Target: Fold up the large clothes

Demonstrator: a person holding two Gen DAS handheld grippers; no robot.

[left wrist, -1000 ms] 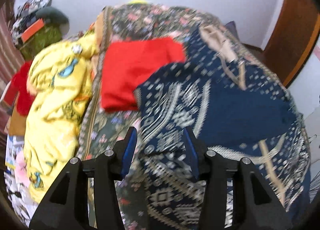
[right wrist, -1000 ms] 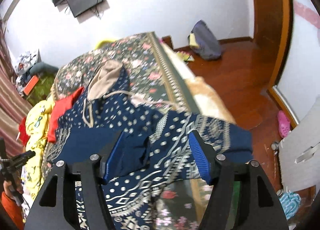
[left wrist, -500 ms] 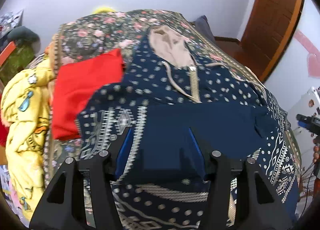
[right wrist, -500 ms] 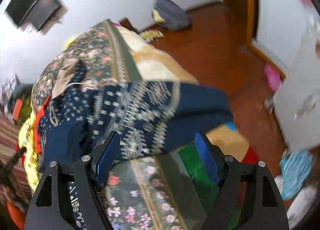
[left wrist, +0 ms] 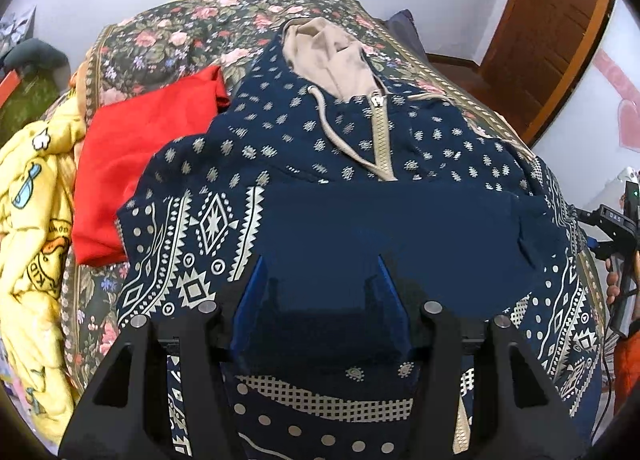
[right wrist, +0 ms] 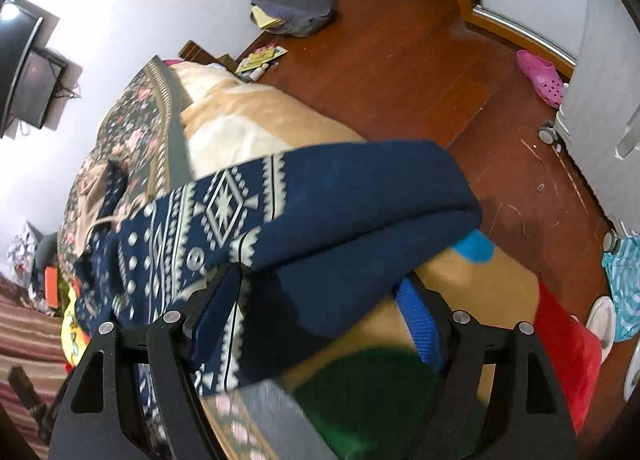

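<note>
Navy zip-up hoodie with cream geometric print spread face up across a bed covered by a floral bedspread, tan-lined hood toward the far wall, cream zipper and drawcords running down the chest. One sleeve folded across the body, its plain navy cuff end lying at the middle of the garment. Left gripper angled down over that folded sleeve, blue-padded jaws partly apart after just opening a little, dark cloth seen between them; cannot tell whether the pads press on it. Folded red garment lying just beside the hoodie's left edge, with a yellow cartoon-print blanket heaped farther left. At the right edge of the left wrist view, the other gripper's black body and part of a hand visible. In the right wrist view, the hoodie's other sleeve draped over the bed's side edge, patterned part on the bed, plain cuff hanging above the wooden floor. Right gripper with jaws set wide, just opened further, the sleeve passing between them and touching the left pad, clear of the right one. Pink clog and grey bag on the floor beyond.
</note>
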